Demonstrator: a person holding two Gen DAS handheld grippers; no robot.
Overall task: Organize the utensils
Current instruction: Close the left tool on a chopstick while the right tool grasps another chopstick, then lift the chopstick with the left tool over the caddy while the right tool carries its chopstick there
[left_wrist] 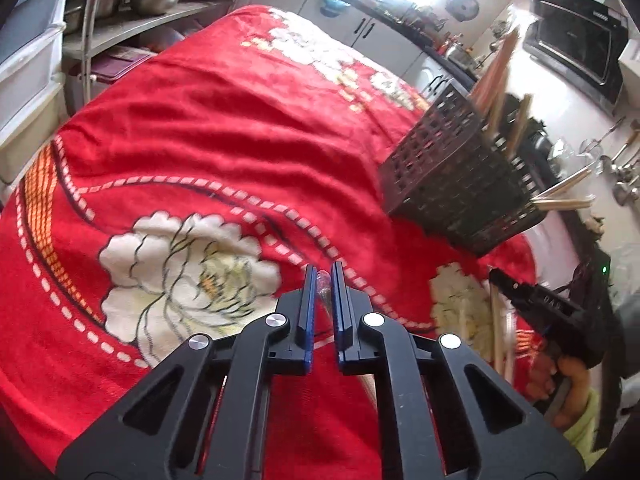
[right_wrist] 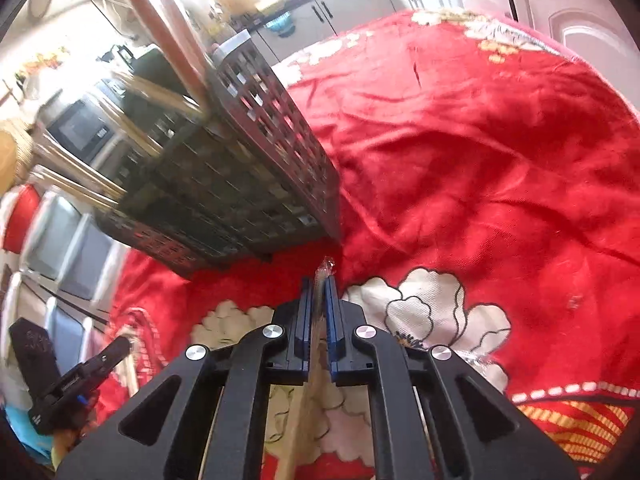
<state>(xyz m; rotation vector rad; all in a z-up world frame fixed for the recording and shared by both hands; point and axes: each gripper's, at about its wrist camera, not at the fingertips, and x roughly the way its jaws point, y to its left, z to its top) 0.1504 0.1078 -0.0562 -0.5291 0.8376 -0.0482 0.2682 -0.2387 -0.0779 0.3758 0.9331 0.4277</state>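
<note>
Now | left gripper: clamped on a clear-wrapped utensil | right gripper: pinching a wrapped wooden stick | black basket: on red blanket, just ahead

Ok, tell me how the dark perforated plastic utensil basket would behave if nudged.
The dark perforated plastic utensil basket probably tips easily: tall wooden utensils stick out the top. The soft red floral blanket likely makes it wobble instead of sliding.
</note>
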